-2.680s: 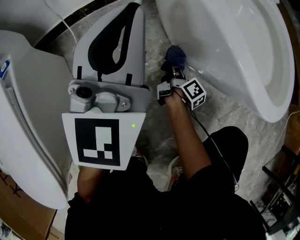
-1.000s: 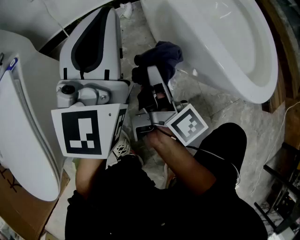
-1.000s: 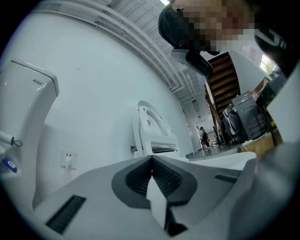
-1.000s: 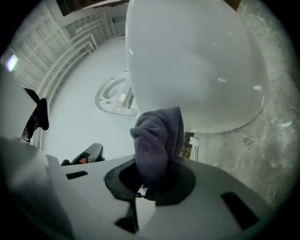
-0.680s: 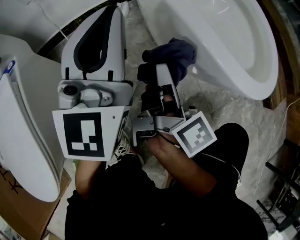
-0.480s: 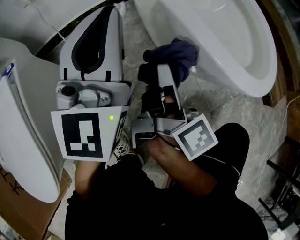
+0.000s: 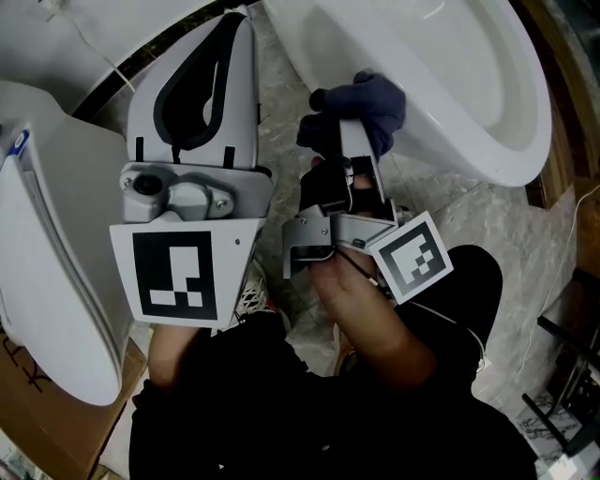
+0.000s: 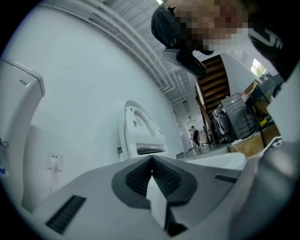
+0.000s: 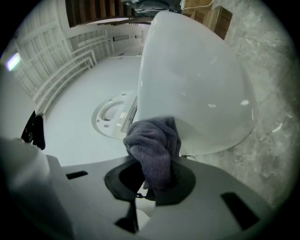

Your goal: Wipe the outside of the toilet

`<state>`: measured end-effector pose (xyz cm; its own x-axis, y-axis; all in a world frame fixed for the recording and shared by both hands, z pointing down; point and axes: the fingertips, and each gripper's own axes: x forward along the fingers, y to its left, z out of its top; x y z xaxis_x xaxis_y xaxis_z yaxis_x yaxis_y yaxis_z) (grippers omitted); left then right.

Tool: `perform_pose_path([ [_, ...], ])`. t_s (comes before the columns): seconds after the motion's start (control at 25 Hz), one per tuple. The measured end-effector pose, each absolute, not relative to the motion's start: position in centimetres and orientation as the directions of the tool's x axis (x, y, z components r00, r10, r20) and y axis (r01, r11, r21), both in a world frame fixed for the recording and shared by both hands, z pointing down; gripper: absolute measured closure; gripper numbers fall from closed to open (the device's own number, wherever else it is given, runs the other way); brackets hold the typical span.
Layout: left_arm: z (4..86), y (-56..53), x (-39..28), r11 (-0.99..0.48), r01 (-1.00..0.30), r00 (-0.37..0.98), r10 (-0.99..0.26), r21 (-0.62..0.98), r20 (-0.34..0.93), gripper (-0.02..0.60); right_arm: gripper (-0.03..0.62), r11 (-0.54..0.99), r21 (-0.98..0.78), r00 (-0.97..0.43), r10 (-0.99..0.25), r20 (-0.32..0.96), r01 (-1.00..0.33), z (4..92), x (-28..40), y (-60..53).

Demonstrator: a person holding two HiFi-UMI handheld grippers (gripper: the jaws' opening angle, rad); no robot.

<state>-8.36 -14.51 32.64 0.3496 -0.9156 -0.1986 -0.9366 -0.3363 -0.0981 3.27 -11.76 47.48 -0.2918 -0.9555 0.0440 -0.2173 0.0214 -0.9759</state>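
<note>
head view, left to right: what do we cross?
Far left, a white fixture → left gripper → right gripper, shut on the cloth → toilet.

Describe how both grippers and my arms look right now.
Left gripper: light grey wedge body, black inner lining, a black-and-white square marker plate. Right gripper: grey and black, with a marker cube and a thin black cable. Arms bare below a black top.
</note>
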Motion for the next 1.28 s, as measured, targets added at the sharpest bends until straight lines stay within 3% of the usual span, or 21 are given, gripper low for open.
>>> perform_pose_path([
  [0.4, 34.2, -15.0, -5.6, -0.41, -0.909, 0.417, -0.894, -0.075, -0.167, 0.571, 0.556, 0.031, -0.977, -0.293, -0.956, 0.032, -0.209, 47.8, 3.5, -13.1],
  [1.28, 36.7, -14.7, -3.6, -0.463, -0.883, 0.47, -0.875, -0.08, -0.119, 0.571, 0.554, 0.005, -0.911, -0.262, -0.959, 0.113, -0.413, 54.6, 5.4, -13.0],
])
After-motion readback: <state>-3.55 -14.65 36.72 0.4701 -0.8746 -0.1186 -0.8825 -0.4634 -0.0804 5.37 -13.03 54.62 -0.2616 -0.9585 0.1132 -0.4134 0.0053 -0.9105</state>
